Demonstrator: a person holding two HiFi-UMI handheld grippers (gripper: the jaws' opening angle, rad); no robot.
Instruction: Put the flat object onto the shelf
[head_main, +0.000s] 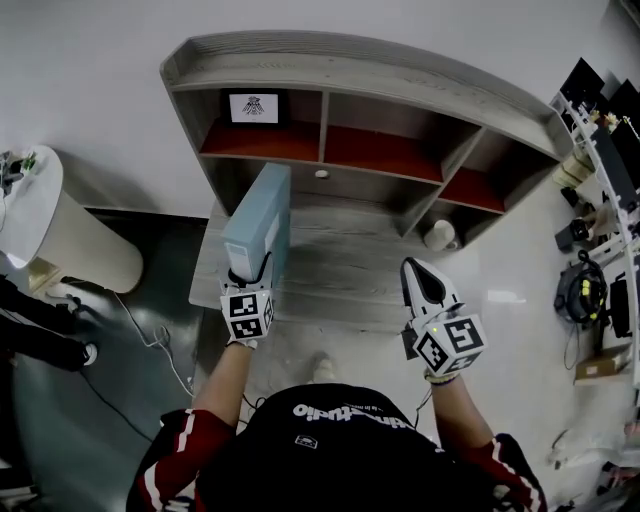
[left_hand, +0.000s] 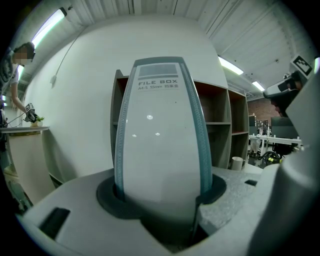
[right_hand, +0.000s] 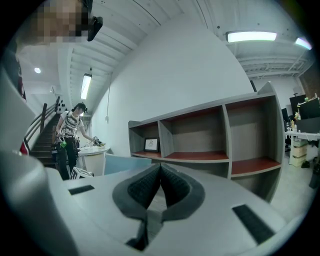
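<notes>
Head view, looking down. My left tool (head_main: 250, 272) is clamped on the near end of the file box (head_main: 258, 222), its jaws set wide, one pad on each broad face. The box is pale blue-grey and stands on edge, its narrow spine towards me; the left gripper view shows the print "FILE BOX" near the top of that spine. It sits over the left part of the grey worktop (head_main: 345, 262), just in front of the shelf (head_main: 400, 92) and not yet in any compartment. I cannot tell whether its lower edge touches the worktop. My right tool (head_main: 425, 285) hangs over the right part of the worktop, well apart from the box, jaws together with nothing between them. The shelf has three compartments with red floors; a small framed picture (head_main: 254, 107) stands in the left one. A white cup (head_main: 438, 234) stands at the right, near the right compartment. A round white counter (head_main: 60, 235) stands far left, with a person (right_hand: 70, 135) beside it
</notes>
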